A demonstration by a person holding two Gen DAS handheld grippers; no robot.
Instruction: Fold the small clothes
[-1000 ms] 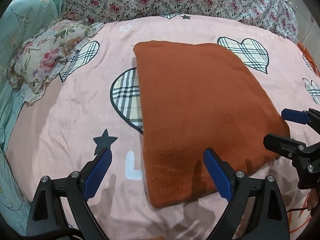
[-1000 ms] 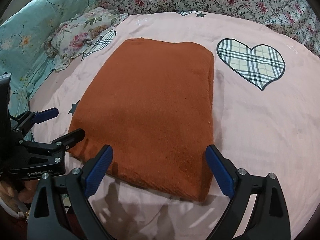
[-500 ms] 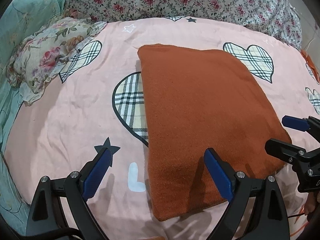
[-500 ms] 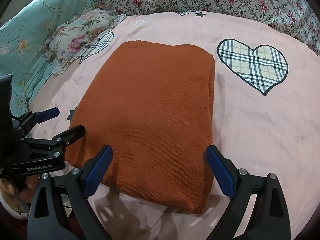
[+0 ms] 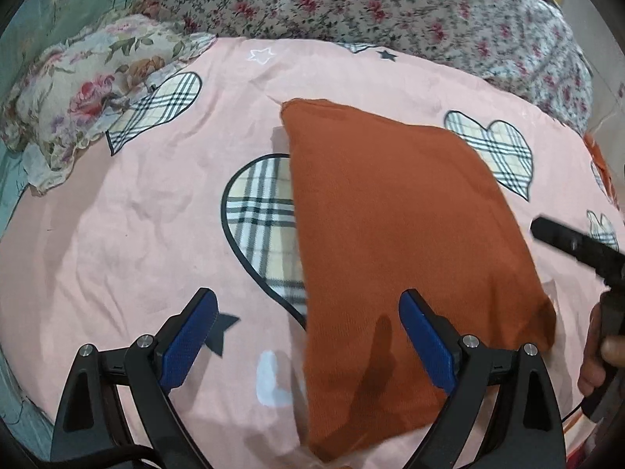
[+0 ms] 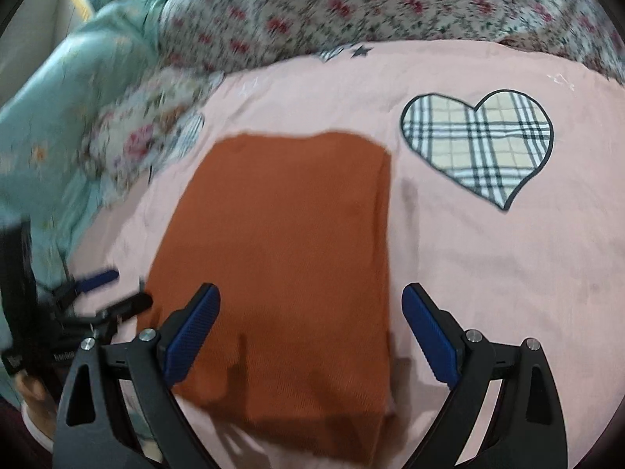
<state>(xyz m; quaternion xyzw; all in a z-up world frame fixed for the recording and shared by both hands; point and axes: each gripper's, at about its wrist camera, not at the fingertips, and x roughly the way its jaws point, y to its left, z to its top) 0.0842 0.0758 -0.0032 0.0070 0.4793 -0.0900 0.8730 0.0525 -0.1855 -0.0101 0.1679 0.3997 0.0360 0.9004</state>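
A rust-orange garment (image 5: 394,242) lies folded into a flat rectangle on the pink bedsheet (image 5: 136,226); it also shows in the right wrist view (image 6: 289,258). My left gripper (image 5: 308,336) is open and empty, held above the garment's near left edge. My right gripper (image 6: 310,328) is open and empty above the garment's near right part. The left gripper shows at the left edge of the right wrist view (image 6: 109,289). Part of the right gripper shows at the right edge of the left wrist view (image 5: 574,242).
A floral pillow (image 5: 86,86) lies at the back left beside a teal quilt (image 6: 50,117). A flowered quilt (image 5: 390,11) is bunched along the far side. Plaid hearts (image 6: 480,148) are printed on the sheet.
Both grippers have pulled back and up from the garment, still open. The garment lies in the same place.
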